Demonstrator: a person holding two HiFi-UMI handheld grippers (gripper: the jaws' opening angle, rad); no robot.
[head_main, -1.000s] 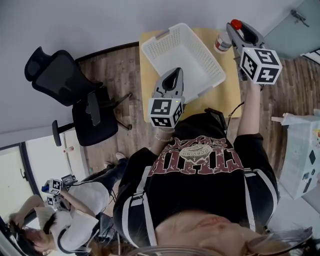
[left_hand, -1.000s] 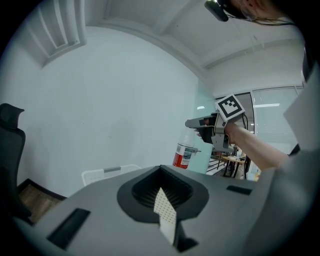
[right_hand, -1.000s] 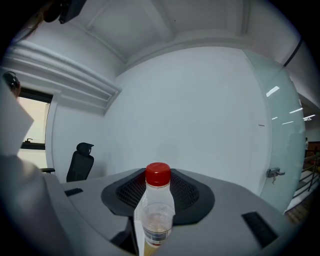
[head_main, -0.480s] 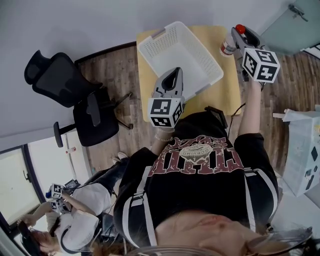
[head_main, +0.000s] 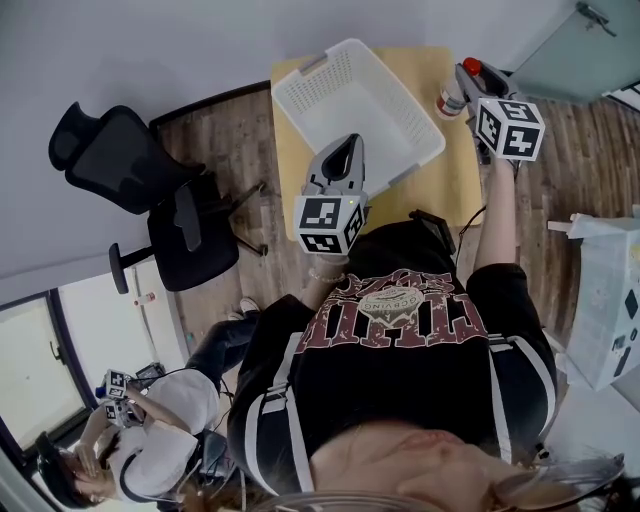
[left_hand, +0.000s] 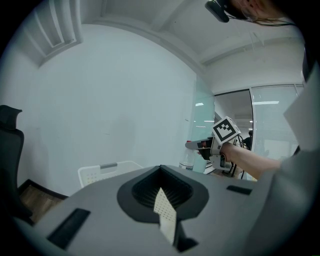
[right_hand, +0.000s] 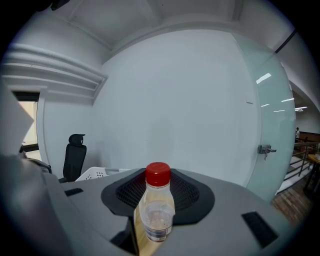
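Note:
My right gripper (head_main: 470, 82) is shut on a clear bottle (head_main: 450, 99) with a red cap, held upright over the far right corner of the light wooden table (head_main: 455, 185). In the right gripper view the bottle (right_hand: 157, 212) stands between the jaws of the right gripper (right_hand: 155, 222), its cap above them. The left gripper (head_main: 346, 150) hovers shut and empty above the near edge of a white slotted basket (head_main: 325, 85). Seen from the left gripper (left_hand: 165, 220), the right gripper (left_hand: 201, 145) holds the bottle (left_hand: 188, 161) to the right of the basket (left_hand: 102, 172).
A black office chair (head_main: 130, 170) stands on the wood floor left of the table. Another person (head_main: 140, 440) with marker cubes sits at the lower left. White equipment (head_main: 610, 300) is at the right edge. A glass door (right_hand: 272, 150) is behind the table.
My right gripper has come down and slightly left with the bottle, lower against the glass door in the left gripper view. The left gripper has stayed put.

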